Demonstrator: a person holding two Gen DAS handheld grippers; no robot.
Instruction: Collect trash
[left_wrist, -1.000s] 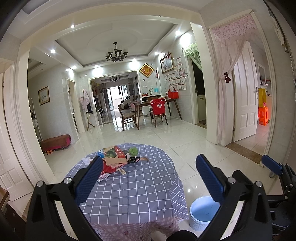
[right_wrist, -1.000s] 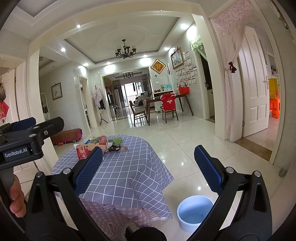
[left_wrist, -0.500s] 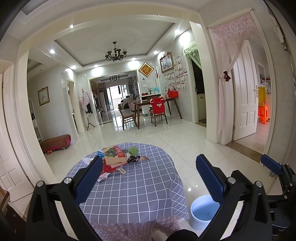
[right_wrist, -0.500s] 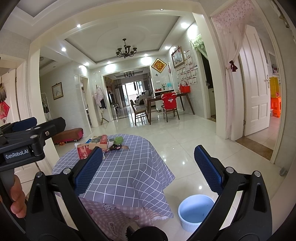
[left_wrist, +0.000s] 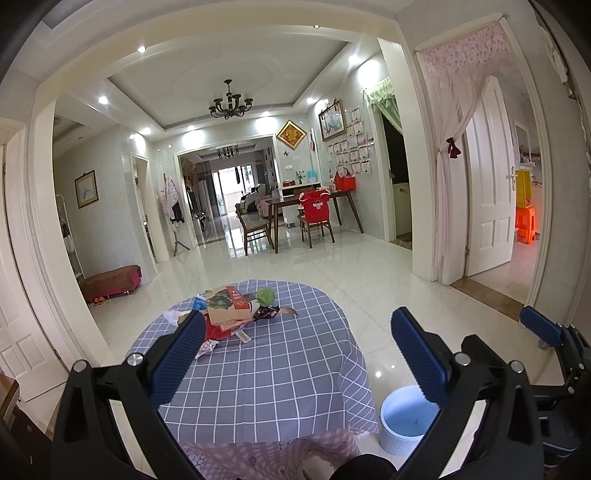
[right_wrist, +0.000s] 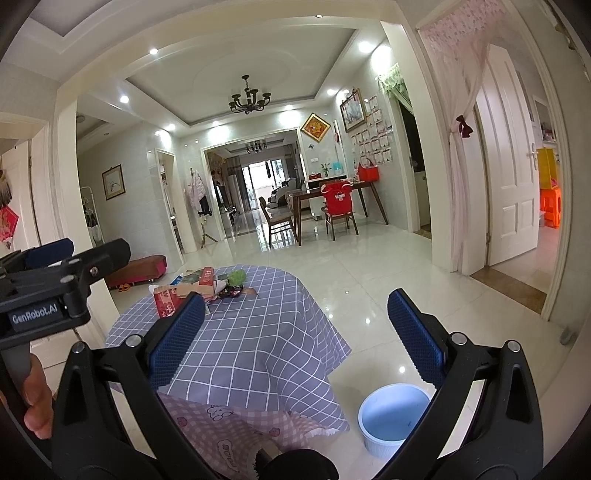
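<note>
Checked tablecloth (left_wrist: 258, 369), trash pile (left_wrist: 229, 310) beyond spread left gripper (left_wrist: 295, 354) fingers (left_wrist: 177, 358)

Both hand-held grippers: left hand-held gripper (left_wrist: 297, 352) and right hand-held gripper (right_wrist: 295, 338) have black frames, blue ribbed fingers (left_wrist: 177, 356), silver screws (left_wrist: 79, 366); white "GenRobot.AI" label (right_wrist: 34, 316).

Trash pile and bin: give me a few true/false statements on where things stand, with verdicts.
1. The trash pile lies on the checked tablecloth. True.
2. The left claw grips a wrapper. False: it is open and holds nothing.
3. The blue bin stands on the floor beside the table. True.
4. The bin is full of trash. False: it looks empty.
5. The right claw is open. True.
</note>
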